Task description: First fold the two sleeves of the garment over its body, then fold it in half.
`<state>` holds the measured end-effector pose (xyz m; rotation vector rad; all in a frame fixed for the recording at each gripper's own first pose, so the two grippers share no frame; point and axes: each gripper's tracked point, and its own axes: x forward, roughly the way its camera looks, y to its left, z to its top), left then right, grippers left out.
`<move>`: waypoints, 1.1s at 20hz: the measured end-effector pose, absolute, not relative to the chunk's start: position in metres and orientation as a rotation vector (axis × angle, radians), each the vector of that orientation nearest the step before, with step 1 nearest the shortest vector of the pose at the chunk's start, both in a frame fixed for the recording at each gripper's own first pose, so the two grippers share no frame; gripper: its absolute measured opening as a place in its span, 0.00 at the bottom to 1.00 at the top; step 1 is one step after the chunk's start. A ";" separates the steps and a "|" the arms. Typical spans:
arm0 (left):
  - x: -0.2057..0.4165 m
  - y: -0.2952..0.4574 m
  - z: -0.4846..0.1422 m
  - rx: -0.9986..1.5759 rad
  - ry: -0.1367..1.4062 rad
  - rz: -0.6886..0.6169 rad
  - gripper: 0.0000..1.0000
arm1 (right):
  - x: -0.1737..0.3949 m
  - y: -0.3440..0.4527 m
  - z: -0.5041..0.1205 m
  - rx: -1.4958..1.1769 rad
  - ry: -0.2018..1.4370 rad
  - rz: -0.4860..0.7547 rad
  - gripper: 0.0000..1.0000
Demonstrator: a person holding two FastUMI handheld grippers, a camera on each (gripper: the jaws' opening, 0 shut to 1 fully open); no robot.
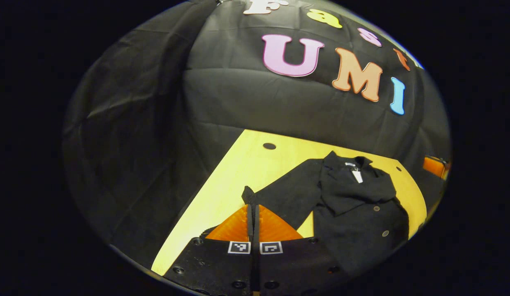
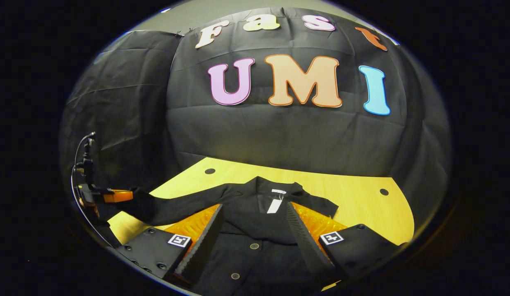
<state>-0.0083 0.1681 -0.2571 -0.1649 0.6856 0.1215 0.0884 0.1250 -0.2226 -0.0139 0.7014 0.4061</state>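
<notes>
Black cloth, soft and limp, makes up the garment (image 1: 353,205), a buttoned jacket lying flat on the yellow wooden table (image 1: 222,185) with its collar toward the booth wall. Starting at the left, the left gripper (image 1: 253,209) has its fingers pressed together on the cuff end of the left sleeve (image 1: 288,193); in the right gripper view that sleeve (image 2: 177,207) stretches out sideways from the shoulder and appears lifted off the table near the far-off gripper. Moving right, the collar and a white tag (image 2: 274,204) sit at the middle of the garment, with round buttons (image 2: 254,246) running down the front. The right gripper (image 2: 255,234) hovers over the chest with its fingers spread wide, apart from the cloth as far as can be told. The other sleeve seems already laid across the body, though dark fabric on dark fabric makes that hard to confirm. Such cloth should be light, drape freely and slip little on wood; it will sag wherever unsupported, so a pinch at the cuff or a hem corner looks like the best hold.
</notes>
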 end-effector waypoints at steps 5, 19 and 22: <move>0.028 0.114 -0.225 -0.151 0.627 0.031 0.00 | 0.086 0.091 -0.221 -0.002 0.693 0.386 0.99; 0.106 -0.055 -0.202 -0.075 0.587 -0.259 0.00 | 0.069 -0.041 -0.227 0.094 0.694 0.194 0.97; 0.114 -0.092 -0.207 -0.070 0.601 -0.312 0.00 | 0.061 -0.061 -0.232 0.109 0.702 0.167 0.97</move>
